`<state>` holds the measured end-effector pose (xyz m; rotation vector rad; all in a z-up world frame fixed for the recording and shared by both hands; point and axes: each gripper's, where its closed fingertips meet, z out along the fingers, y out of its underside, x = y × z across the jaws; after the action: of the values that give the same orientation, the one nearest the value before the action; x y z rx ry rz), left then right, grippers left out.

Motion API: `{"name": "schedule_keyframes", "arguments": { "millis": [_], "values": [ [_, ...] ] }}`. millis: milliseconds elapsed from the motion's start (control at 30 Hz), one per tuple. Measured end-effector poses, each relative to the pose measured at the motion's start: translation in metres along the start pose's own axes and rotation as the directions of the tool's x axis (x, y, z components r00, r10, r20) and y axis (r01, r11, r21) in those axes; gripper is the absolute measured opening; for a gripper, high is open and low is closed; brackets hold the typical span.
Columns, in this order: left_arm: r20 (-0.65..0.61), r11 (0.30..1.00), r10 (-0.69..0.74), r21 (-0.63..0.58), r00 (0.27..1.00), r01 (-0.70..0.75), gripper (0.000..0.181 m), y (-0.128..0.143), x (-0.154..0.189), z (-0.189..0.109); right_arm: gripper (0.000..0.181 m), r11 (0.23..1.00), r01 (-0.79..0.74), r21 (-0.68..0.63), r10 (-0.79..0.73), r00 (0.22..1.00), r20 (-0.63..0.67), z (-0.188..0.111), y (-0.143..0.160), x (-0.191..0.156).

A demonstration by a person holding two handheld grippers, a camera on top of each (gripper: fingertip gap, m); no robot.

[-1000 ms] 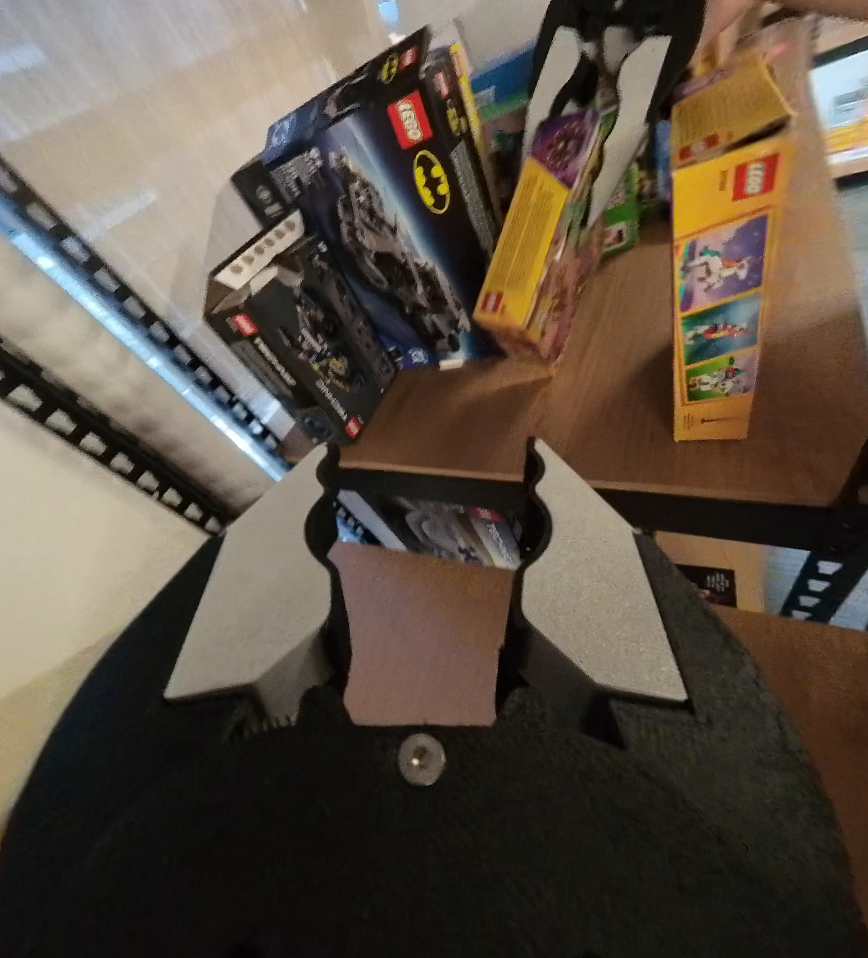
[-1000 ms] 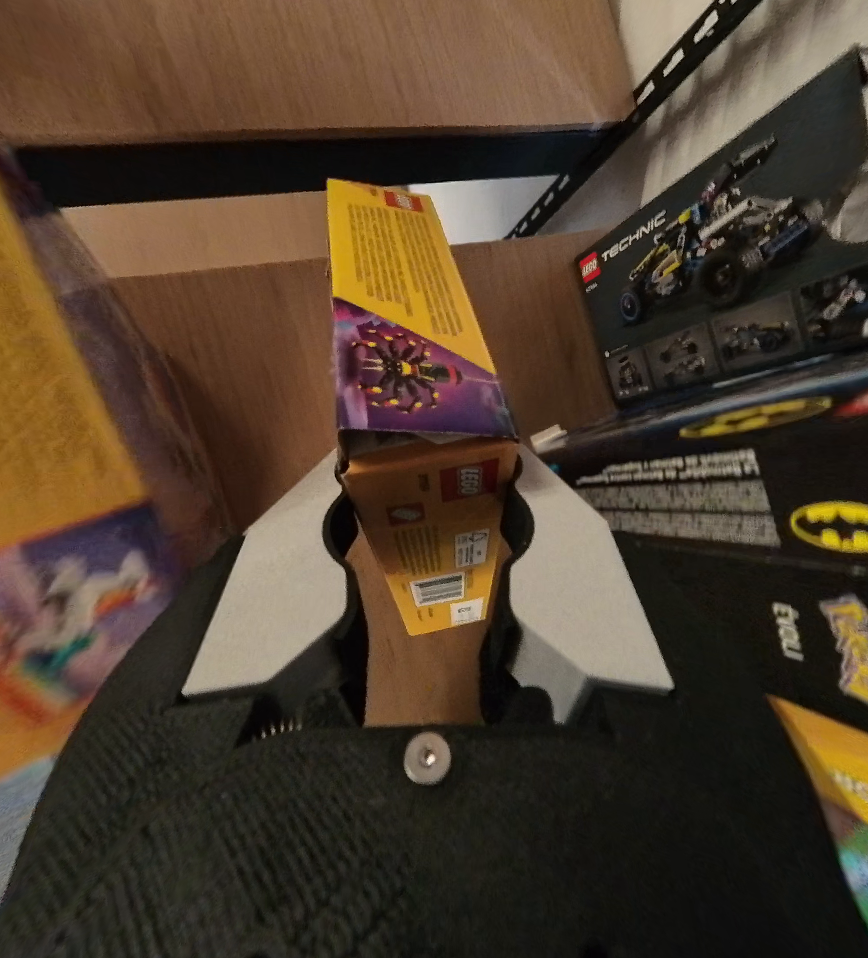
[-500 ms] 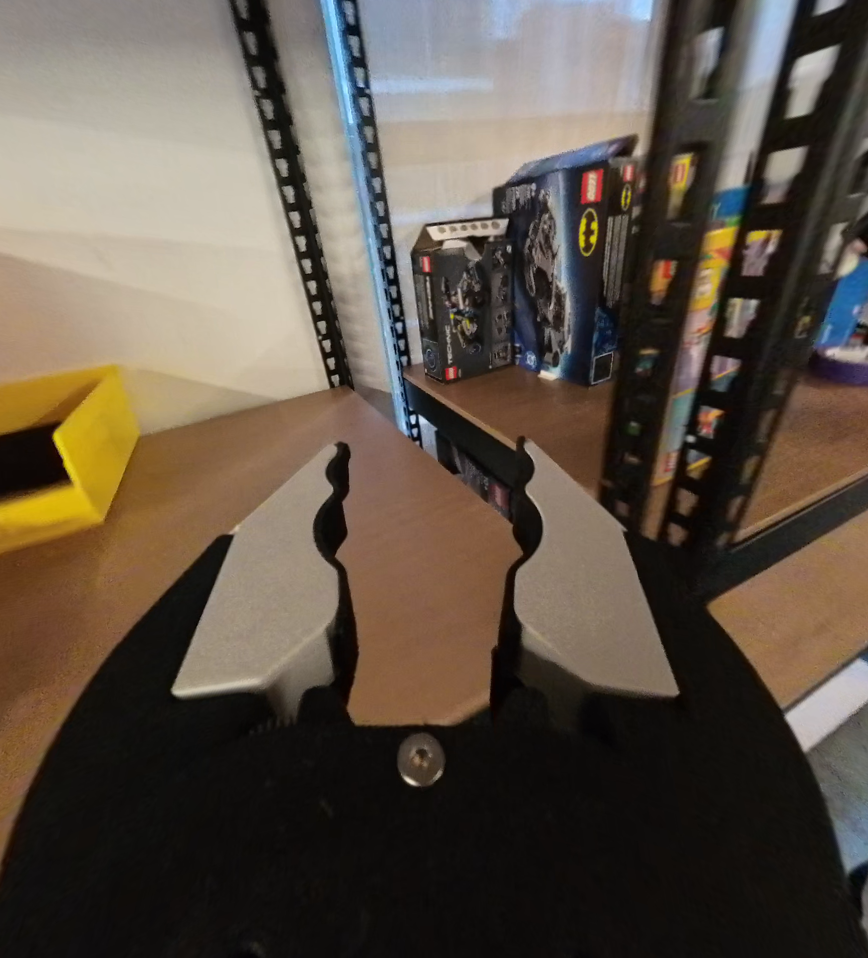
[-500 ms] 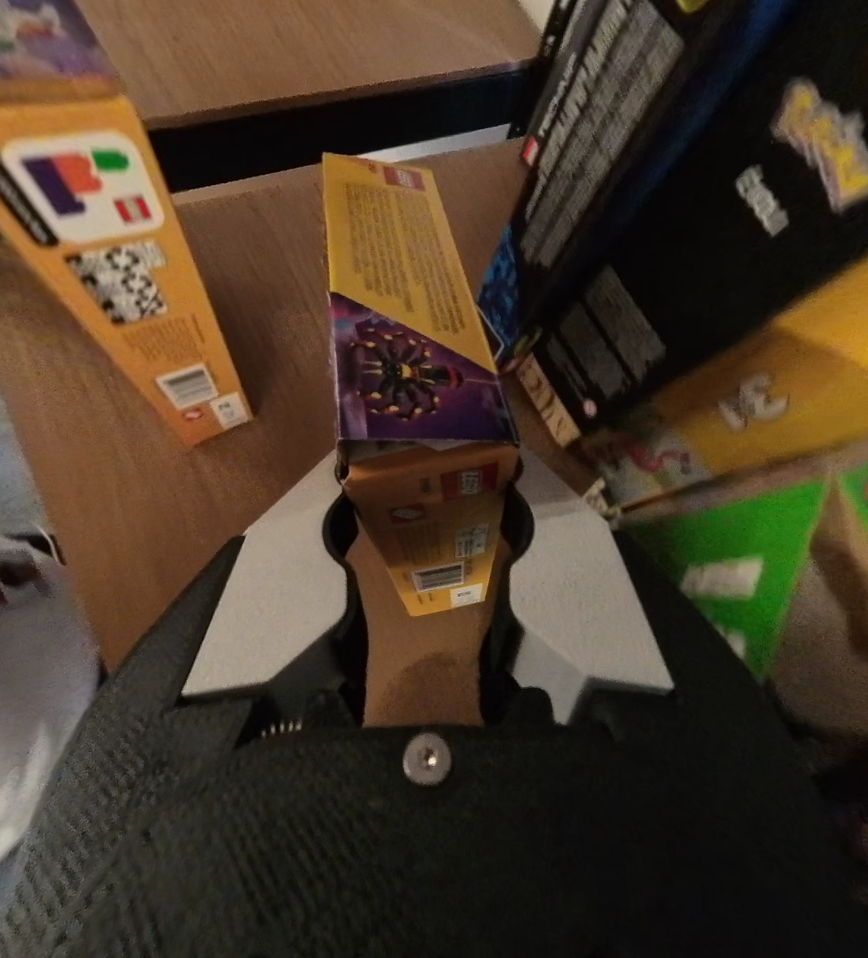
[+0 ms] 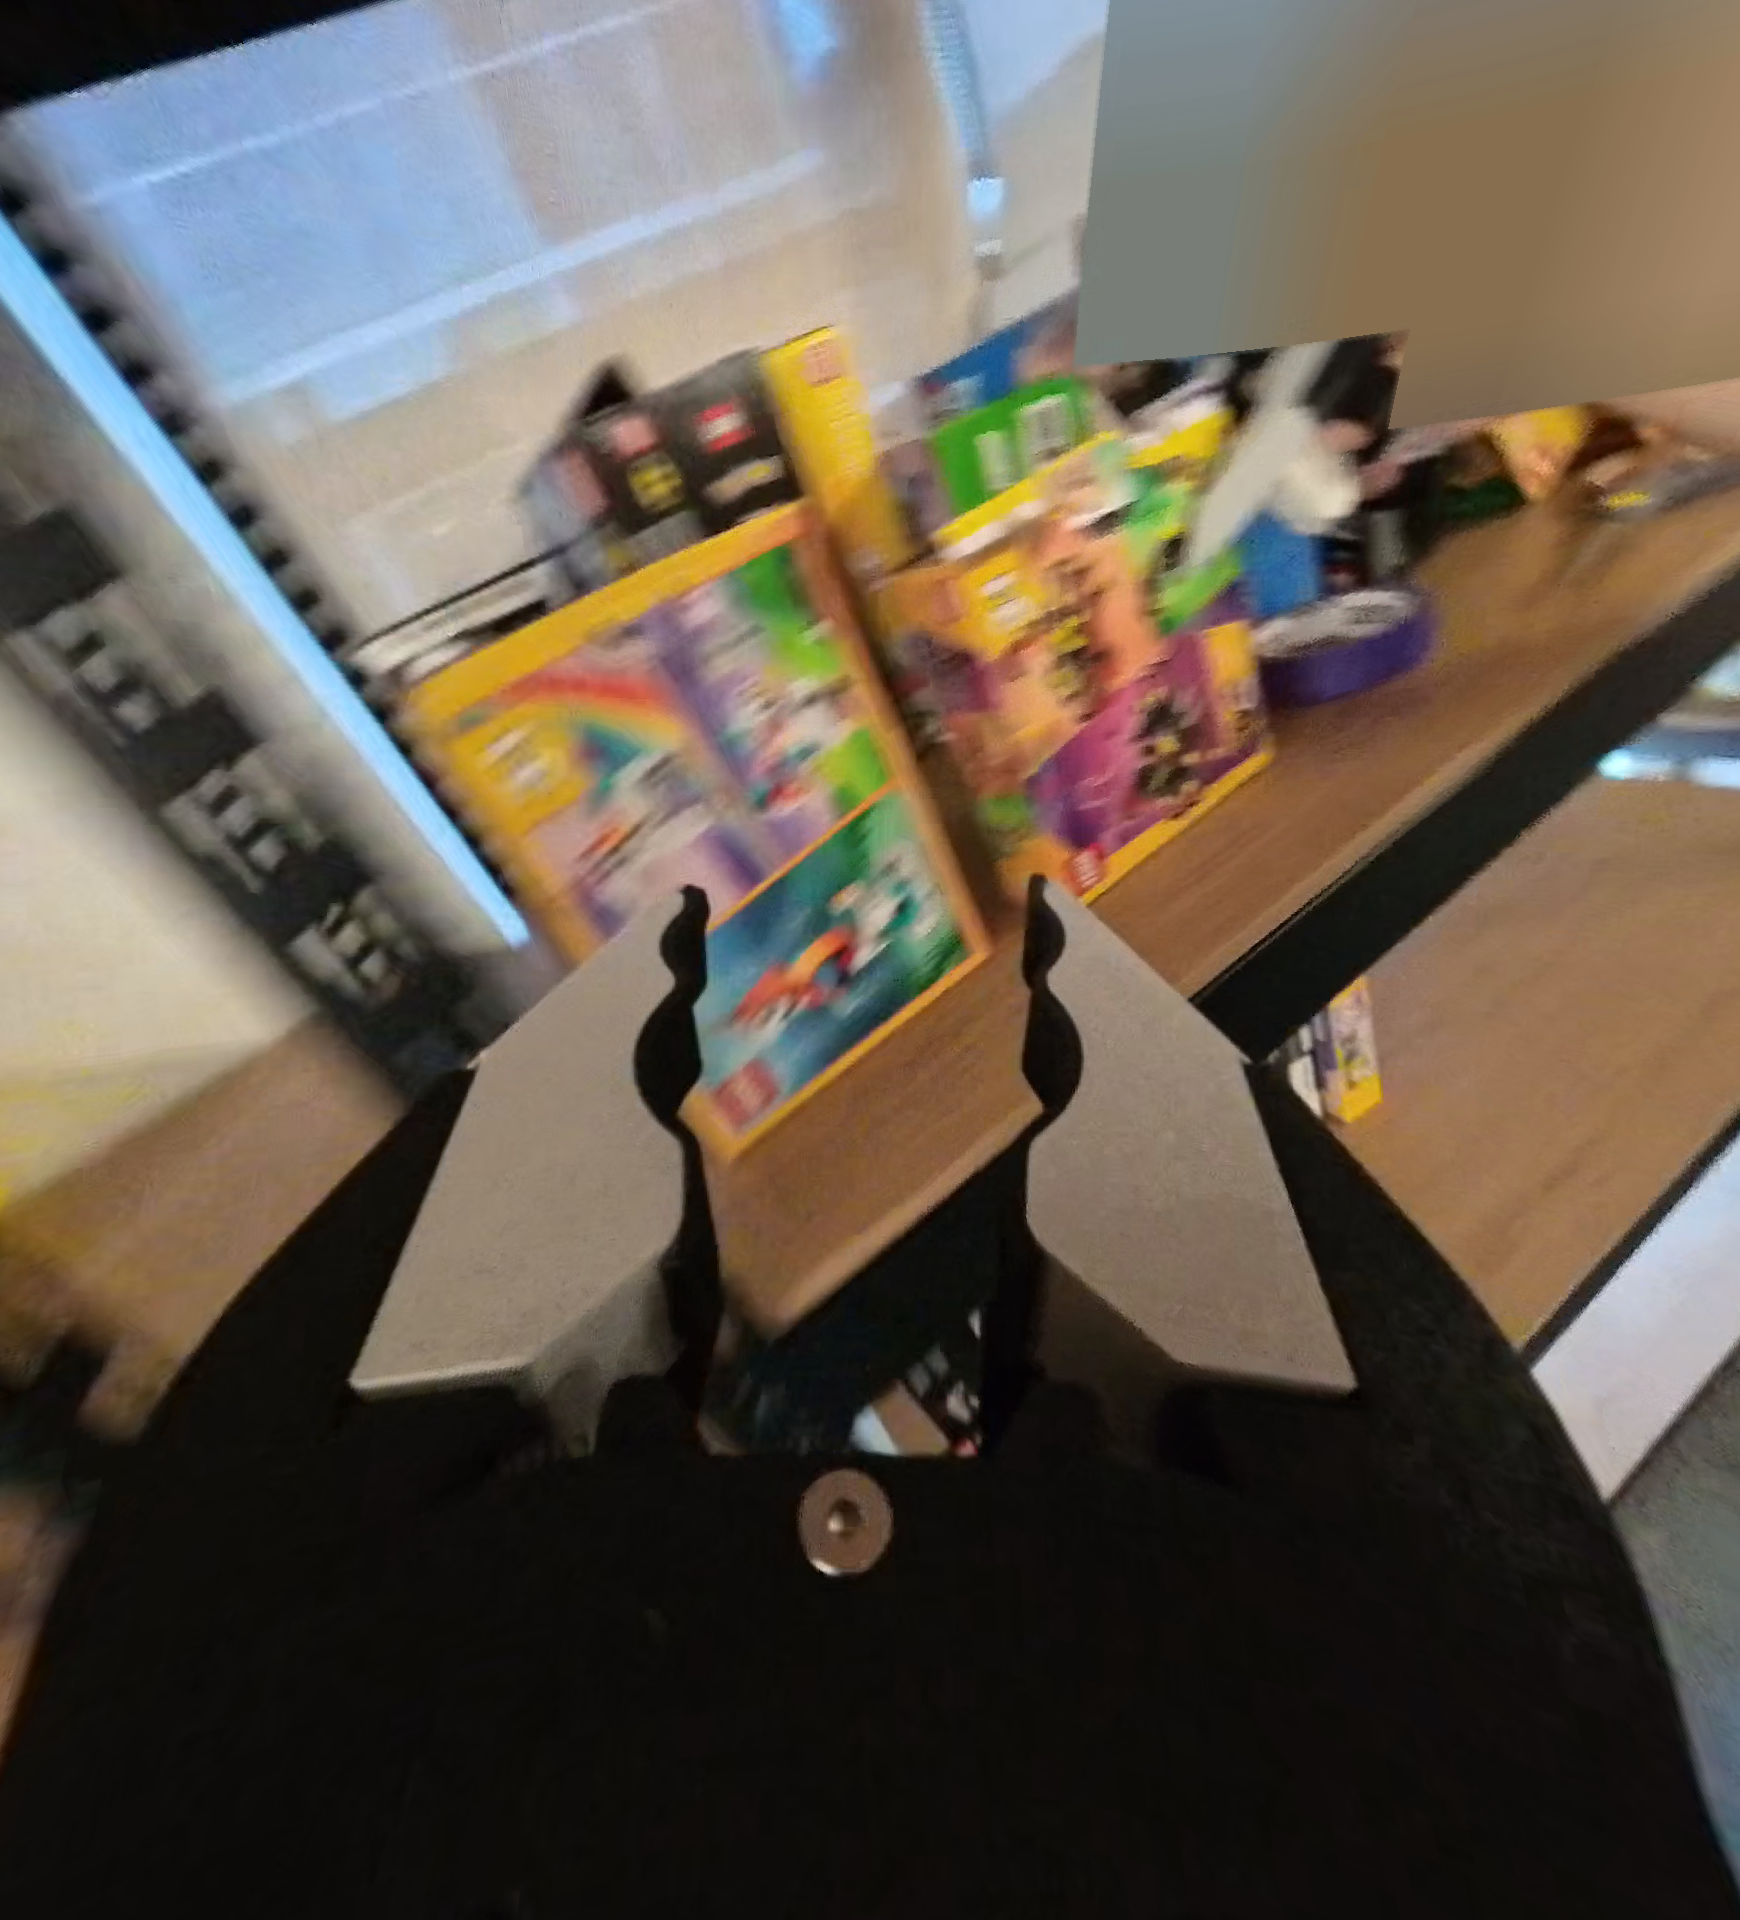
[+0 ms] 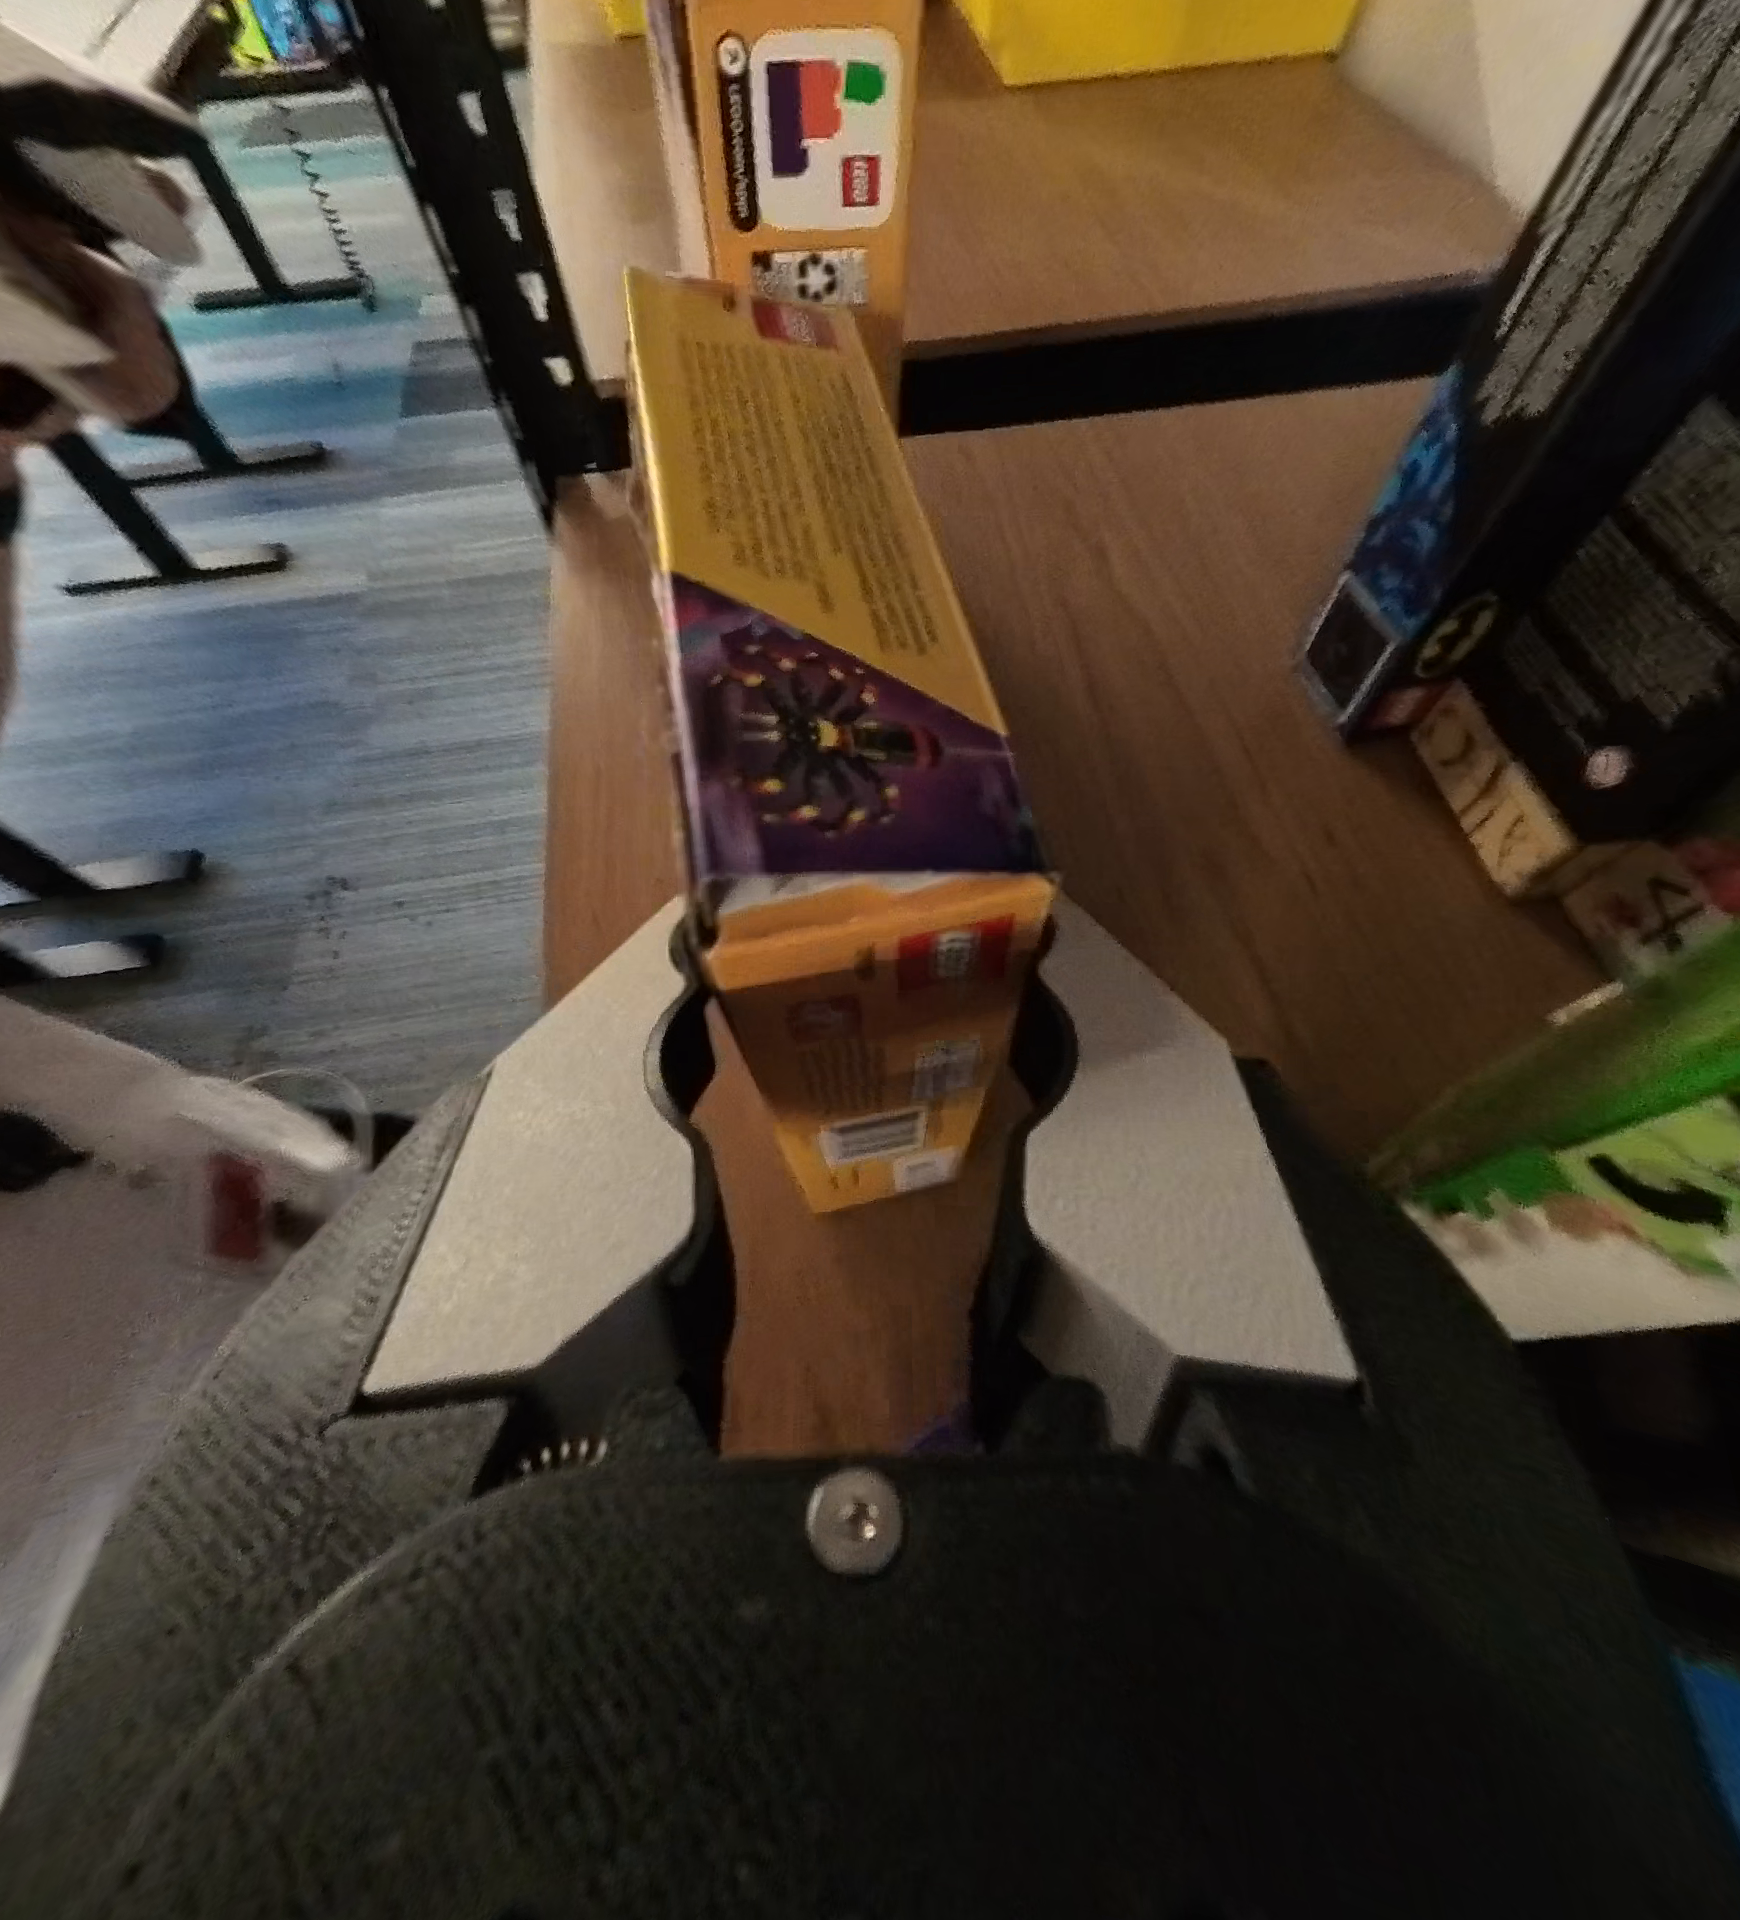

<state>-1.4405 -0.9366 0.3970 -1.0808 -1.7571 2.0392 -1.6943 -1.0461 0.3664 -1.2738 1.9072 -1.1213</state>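
My right gripper is shut on the end of a narrow yellow and purple toy box. It holds the box out above a wooden shelf, near the shelf's left edge. My left gripper is open and empty. It hangs in front of the shelf's corner, pointing at a large yellow box with a rainbow picture. The left wrist view is blurred. A yellow and purple box leans beside the large one.
Another yellow box stands past the held one. Black boxes, wooden blocks and a green box line the right. A black rack post stands at the left, a person's pale sleeve nearer. A purple tape roll lies on the shelf.
The left gripper has swung from the rack's side to face the colourful boxes, still open. The right gripper has turned with its box, so the floor and rack post now show.
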Motion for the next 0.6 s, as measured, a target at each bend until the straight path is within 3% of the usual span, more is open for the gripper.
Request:
{"name": "schedule_keyframes", "arguments": {
  "millis": [67, 133, 200, 267, 300, 467, 600],
  "values": [
    [-0.096, 0.990, 0.140, 0.012, 0.985, -0.140, 0.063, -0.018, 0.037, 0.047, 0.080, 0.993, 0.091, 0.074, -0.084, 0.992, -0.089, -0.005, -0.009, 0.005],
    [-0.129, 0.953, 0.304, 0.040, 0.944, -0.301, 0.063, -0.033, 0.059, 0.090, 0.080, 0.960, 0.227, 0.164, -0.190, 0.958, -0.216, -0.021, -0.023, 0.005],
    [-0.160, 0.895, 0.445, 0.062, 0.881, -0.441, 0.062, -0.046, 0.074, 0.124, 0.080, 0.873, 0.445, 0.200, -0.338, 0.847, -0.410, -0.044, -0.039, 0.001],
    [-0.205, 0.855, 0.517, 0.082, 0.831, -0.511, 0.063, -0.056, 0.083, 0.150, 0.070, 0.748, 0.646, 0.154, -0.490, 0.693, -0.528, -0.056, -0.050, -0.009],
    [-0.230, 0.847, 0.530, 0.087, 0.817, -0.525, 0.063, -0.060, 0.086, 0.162, 0.068, 0.718, 0.685, 0.123, -0.537, 0.658, -0.528, -0.056, -0.051, -0.015],
    [-0.269, 0.770, 0.623, 0.046, 0.735, -0.636, 0.061, -0.055, 0.084, 0.202, 0.060, 0.765, 0.639, 0.079, -0.567, 0.728, -0.386, -0.035, -0.042, -0.025],
    [-0.291, 0.794, 0.586, 0.019, 0.757, -0.607, 0.060, -0.043, 0.083, 0.212, 0.061, 0.780, 0.623, 0.060, -0.576, 0.751, -0.322, -0.023, -0.034, -0.028]
  ]
}}
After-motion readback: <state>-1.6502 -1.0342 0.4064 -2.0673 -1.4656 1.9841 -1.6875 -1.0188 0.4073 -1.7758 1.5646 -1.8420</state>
